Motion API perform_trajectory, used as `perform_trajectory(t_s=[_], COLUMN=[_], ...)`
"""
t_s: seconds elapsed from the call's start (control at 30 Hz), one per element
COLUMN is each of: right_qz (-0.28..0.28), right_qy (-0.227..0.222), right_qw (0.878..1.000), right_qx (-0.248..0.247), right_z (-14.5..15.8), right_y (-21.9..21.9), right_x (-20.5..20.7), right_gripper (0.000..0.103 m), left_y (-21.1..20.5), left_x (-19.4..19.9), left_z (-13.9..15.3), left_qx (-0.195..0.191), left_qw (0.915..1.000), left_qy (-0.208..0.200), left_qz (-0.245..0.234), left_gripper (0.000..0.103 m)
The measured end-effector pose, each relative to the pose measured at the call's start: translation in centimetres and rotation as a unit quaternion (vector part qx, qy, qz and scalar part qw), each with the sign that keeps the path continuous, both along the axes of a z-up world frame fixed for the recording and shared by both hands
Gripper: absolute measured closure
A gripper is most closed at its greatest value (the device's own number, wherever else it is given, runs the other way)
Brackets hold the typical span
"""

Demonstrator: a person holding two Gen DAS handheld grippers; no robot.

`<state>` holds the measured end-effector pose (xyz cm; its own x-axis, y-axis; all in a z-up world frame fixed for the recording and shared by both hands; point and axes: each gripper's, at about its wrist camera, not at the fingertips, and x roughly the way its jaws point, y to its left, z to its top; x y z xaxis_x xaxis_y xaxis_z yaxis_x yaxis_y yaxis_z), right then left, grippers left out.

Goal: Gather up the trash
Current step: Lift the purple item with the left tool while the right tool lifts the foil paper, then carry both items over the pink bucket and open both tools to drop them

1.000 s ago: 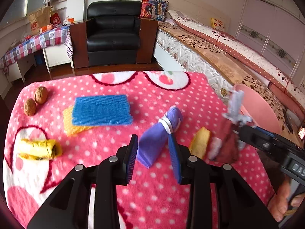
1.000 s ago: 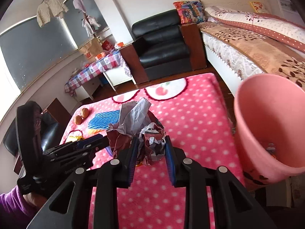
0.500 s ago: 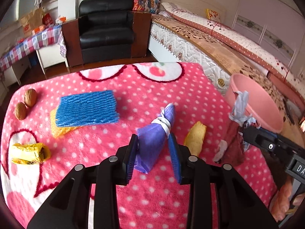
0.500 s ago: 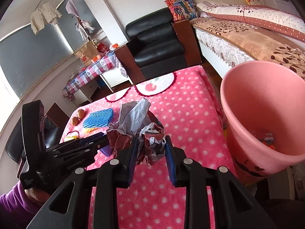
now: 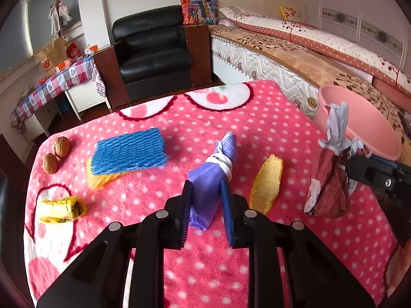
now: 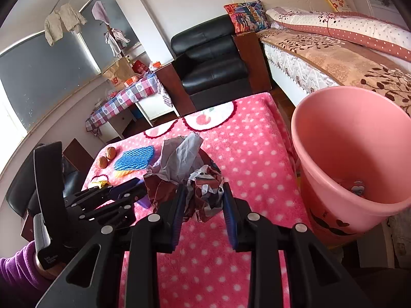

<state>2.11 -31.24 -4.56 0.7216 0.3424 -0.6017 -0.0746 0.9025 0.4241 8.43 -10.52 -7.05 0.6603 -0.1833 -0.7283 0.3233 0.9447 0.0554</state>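
A rolled purple mask (image 5: pixel 205 179) bound with white loops lies on the pink dotted blanket (image 5: pixel 257 118). My left gripper (image 5: pixel 205 200) straddles the mask. Its jaws are closing, and both pads touch the mask's sides. The same gripper (image 6: pixel 128 190) shows at the lower left of the right wrist view. My right gripper (image 6: pixel 203 200) is shut on a crumpled red-brown and grey wrapper (image 6: pixel 185 161), held above the blanket. From the left wrist view, that wrapper (image 5: pixel 331 187) hangs just in front of the pink bin (image 5: pixel 370 125). The bin (image 6: pixel 359 141) stands off the blanket's right edge with a few scraps inside.
On the blanket lie a yellow peel-like piece (image 5: pixel 267 184), a blue foam net (image 5: pixel 128 151) over a yellow one (image 5: pixel 102 179), a yellow wrapper (image 5: pixel 61 209) and two walnuts (image 5: pixel 56 154). A black armchair (image 5: pixel 154 48) and a bed (image 5: pixel 308 59) stand beyond.
My left gripper has slid forward along the purple mask and its jaws have narrowed onto it. The right gripper keeps its hold on the wrapper and has barely shifted.
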Motion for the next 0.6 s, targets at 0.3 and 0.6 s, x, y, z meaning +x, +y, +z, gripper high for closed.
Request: perform_trajectory(t_s=[0.3, 0.6], right_qz=[-0.014, -0.059], right_qy=[-0.011, -0.04], right_qw=[1.0, 0.997], right_qx=[0.006, -0.008], right_z=[0.5, 2.2], right_y=[-1.3, -4.5], right_x=[-1.1, -2.4], right_gripper=[0.075, 0.075], left_y=[-0.5, -4.1], left_x=[-1.7, -3.1], left_z=[3.1, 6.7], left_qx=[-0.058, -0.105], left_qw=[0.9983, 0.9931], left_qy=[-0.003, -0.032], left_qz=[-0.006, -0.041], left_gripper=[0.082, 0.082])
